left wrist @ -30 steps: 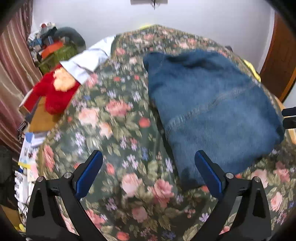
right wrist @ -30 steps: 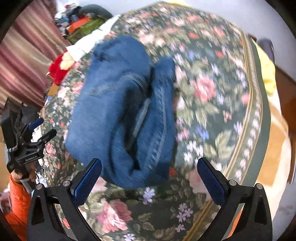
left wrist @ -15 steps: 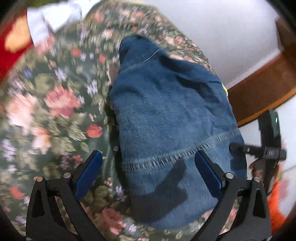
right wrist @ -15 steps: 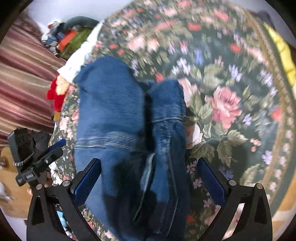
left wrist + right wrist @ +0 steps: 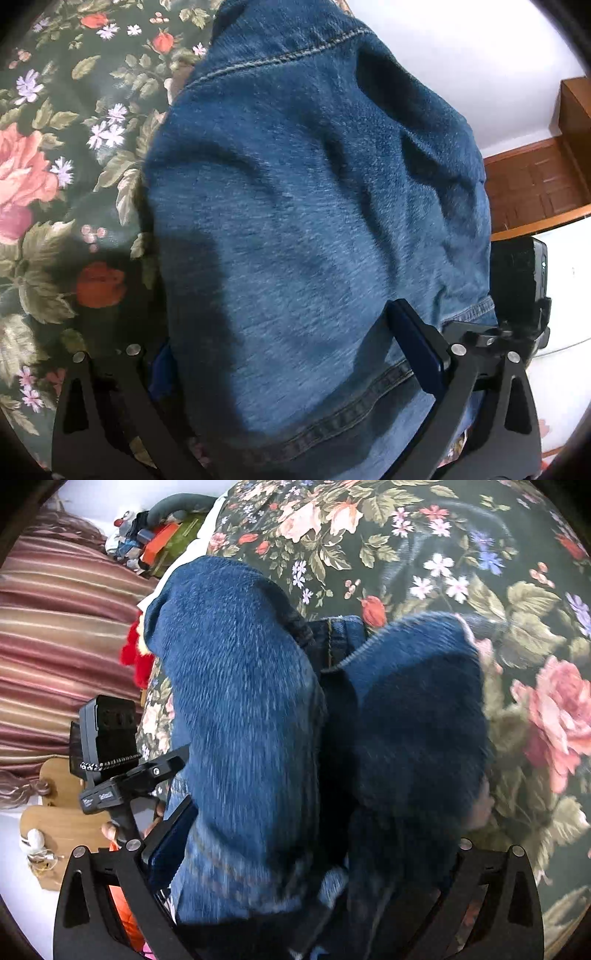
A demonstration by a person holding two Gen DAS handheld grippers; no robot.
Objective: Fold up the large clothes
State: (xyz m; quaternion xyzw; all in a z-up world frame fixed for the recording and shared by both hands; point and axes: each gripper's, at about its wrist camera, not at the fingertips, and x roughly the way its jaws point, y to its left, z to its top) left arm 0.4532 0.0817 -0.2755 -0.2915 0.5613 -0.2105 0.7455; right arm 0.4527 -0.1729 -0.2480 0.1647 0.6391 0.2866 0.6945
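The flowery bed (image 5: 48, 155) fills both views with the folded blue jeans (image 5: 314, 221) lying on it; the right view alone shows two thick rolls of the jeans (image 5: 243, 709) side by side, a striped curtain (image 5: 55, 635) and a red toy (image 5: 138, 661). Both grippers are spread wide around the jeans: the left gripper (image 5: 295, 362) has one blue pad against the cloth, and the right gripper (image 5: 306, 856) straddles both rolls. Cloth hides the other pads, so real squeezing is hard to tell.
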